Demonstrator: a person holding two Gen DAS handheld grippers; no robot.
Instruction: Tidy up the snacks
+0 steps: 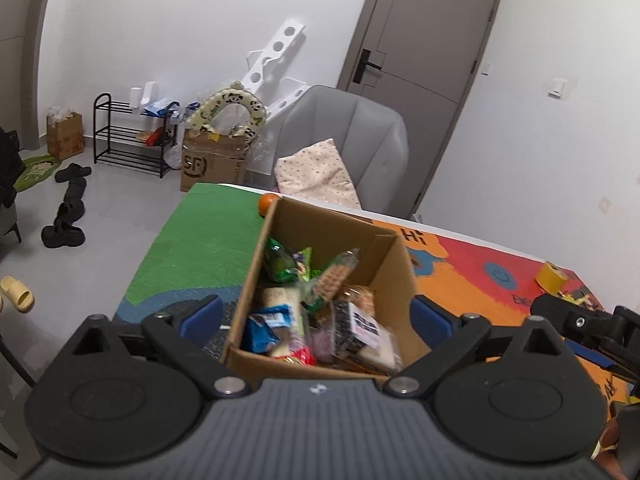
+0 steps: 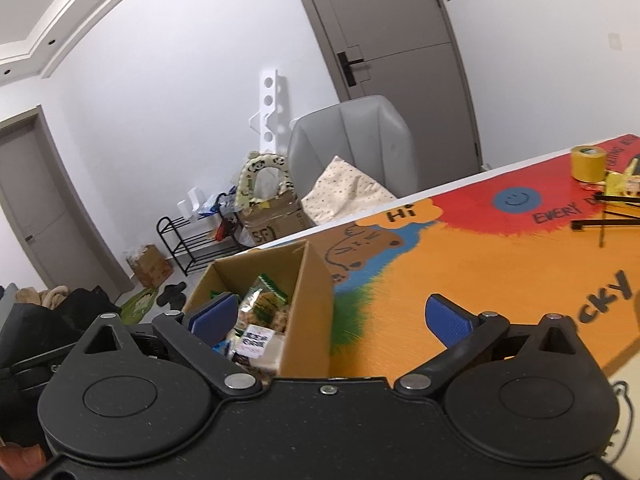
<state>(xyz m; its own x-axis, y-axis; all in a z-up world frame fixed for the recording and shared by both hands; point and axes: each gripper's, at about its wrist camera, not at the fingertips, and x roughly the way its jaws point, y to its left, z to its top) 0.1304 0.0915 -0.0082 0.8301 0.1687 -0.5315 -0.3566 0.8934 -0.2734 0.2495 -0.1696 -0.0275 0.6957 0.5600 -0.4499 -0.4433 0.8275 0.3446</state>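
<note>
An open cardboard box (image 1: 320, 280) full of packaged snacks (image 1: 320, 312) sits on a surface (image 2: 480, 264) covered by a bright cartoon mat in green, orange and red.

The left gripper (image 1: 318, 314) is the nearer one: the box lies directly ahead of it, and its blue-padded fingers (image 1: 202, 314) are spread wide, one on each side of the box's near end, holding nothing. From the left wrist view they seem to bracket the box walls without pressing them, though the fisheye makes the gaps hard to judge.

The right gripper (image 2: 334, 318) is also spread wide and empty. The box lies ahead and to its left, so that its left finger sits in front of the box opening and its right finger hovers over bare orange mat.

The box's long axis runs away from the left gripper, toward the far edge of the surface. Inside is a loose jumble — a blue wrapper, a green packet, a clear pack of biscuits, a black-and-white labelled pack — piled unevenly, none standing upright.

An orange fruit (image 1: 267, 204) rests just behind the box's far corner. A roll of yellow tape (image 2: 589, 163) stands well apart at the right.
</note>
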